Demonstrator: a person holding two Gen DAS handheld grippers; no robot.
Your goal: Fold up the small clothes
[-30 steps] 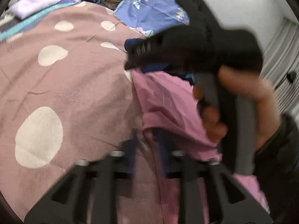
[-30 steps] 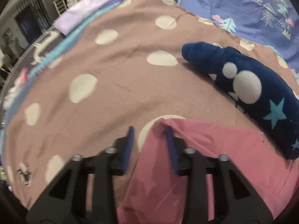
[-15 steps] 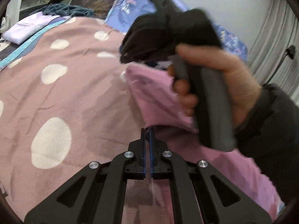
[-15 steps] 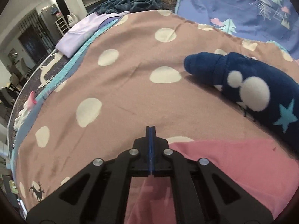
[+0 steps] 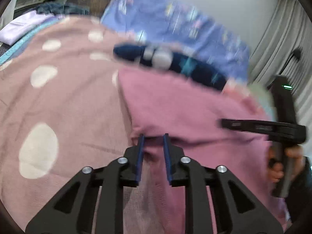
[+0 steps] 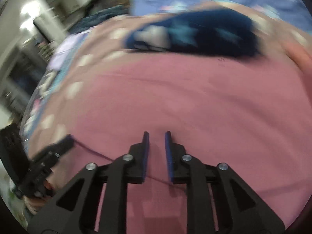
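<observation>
Both grippers, left (image 5: 153,136) and right (image 6: 157,134), have just been opening, letting go of the pink garment (image 6: 185,97) spread on the dotted blanket (image 5: 58,97); next fold needs a fresh edge grip

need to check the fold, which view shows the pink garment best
The right wrist view: the pink garment fills most of the frame, spread flat, its far edge beside the navy garment. The left wrist view shows its folded left edge near the left gripper, with blur throughout.
</observation>
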